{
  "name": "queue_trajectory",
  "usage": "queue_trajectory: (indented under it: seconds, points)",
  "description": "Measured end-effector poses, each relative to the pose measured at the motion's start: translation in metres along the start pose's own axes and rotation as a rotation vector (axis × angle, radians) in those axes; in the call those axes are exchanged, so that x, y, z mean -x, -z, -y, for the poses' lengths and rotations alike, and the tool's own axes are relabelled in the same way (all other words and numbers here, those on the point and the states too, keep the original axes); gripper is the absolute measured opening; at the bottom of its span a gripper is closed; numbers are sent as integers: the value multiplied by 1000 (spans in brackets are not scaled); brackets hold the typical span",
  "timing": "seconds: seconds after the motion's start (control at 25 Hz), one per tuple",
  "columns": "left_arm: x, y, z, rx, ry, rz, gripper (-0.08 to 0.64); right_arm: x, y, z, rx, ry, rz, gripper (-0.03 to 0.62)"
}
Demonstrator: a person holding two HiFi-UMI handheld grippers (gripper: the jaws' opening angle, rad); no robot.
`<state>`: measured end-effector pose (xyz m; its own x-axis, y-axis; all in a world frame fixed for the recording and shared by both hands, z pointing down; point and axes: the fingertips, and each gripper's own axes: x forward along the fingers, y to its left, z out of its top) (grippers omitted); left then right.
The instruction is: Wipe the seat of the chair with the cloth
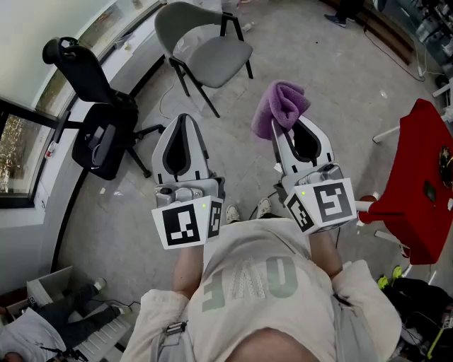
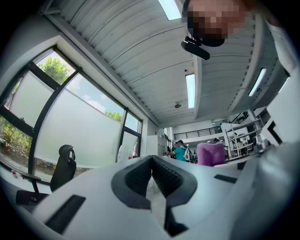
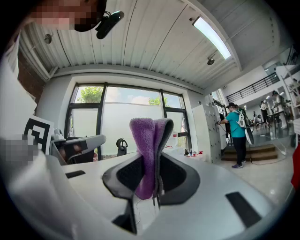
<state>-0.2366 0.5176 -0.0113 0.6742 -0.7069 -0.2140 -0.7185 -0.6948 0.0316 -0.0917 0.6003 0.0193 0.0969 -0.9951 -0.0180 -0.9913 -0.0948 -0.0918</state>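
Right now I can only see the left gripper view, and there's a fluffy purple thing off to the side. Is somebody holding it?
Observer: Yes. The right gripper is shut on it. It is a purple cloth, sticking up from between the jaws.
Operator: Where's the chair I have to wipe?
Observer: In the head view a grey chair stands on the floor ahead, apart from the cloth.
Operator: Is anything lying on it?
Observer: No, its seat looks bare.
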Motion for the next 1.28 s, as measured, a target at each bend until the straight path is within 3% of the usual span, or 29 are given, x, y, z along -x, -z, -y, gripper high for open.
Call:
queue_trajectory:
  seconds: [0.56, 1.28]
  points:
    - [-10, 5, 3, -10, -11, 0, 12, -2, 3, 15, -5, -17, 8, 91]
    - [-54, 46, 32, -43, -57, -55, 12, -13, 31, 95, -47, -51, -37, 91]
